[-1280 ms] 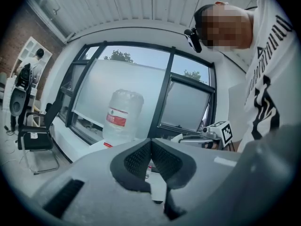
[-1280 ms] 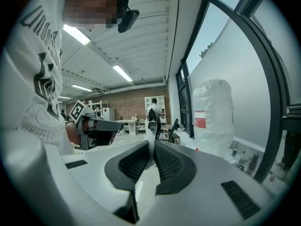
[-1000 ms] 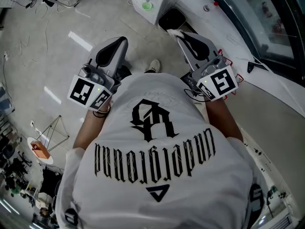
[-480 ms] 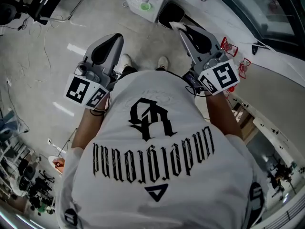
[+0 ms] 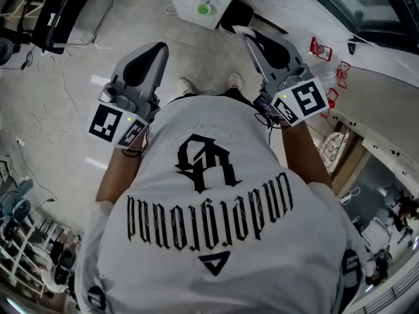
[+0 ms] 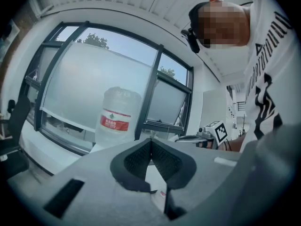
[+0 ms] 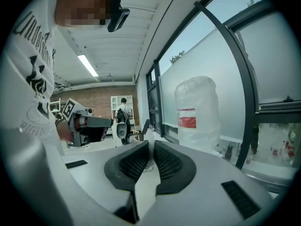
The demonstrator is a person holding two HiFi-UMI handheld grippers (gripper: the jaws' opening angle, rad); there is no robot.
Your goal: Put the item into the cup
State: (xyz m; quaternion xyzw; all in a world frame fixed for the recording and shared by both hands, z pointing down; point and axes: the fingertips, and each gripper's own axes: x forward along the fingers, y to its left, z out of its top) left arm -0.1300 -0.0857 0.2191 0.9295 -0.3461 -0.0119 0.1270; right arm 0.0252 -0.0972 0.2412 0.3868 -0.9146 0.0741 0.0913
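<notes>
Shifted since a second ago: the floor and white table (image 5: pixel 186 8) below the person, who has turned on the spot, grippers staying at chest height.

- Left gripper (image 6: pixel 151 141): pads pressed together, nothing held.
- Right gripper (image 7: pixel 151 142): likewise closed and empty.
- Beyond: water bottle (image 6: pixel 117 114) by the window.
- Cup and item: in no view.

Judgement: task not yet begun, work surface not yet faced.

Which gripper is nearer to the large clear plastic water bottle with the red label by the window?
Right. The water bottle looms large beside the right gripper, to its right; the left gripper, across the person's body, sees it smaller and farther off.
</notes>
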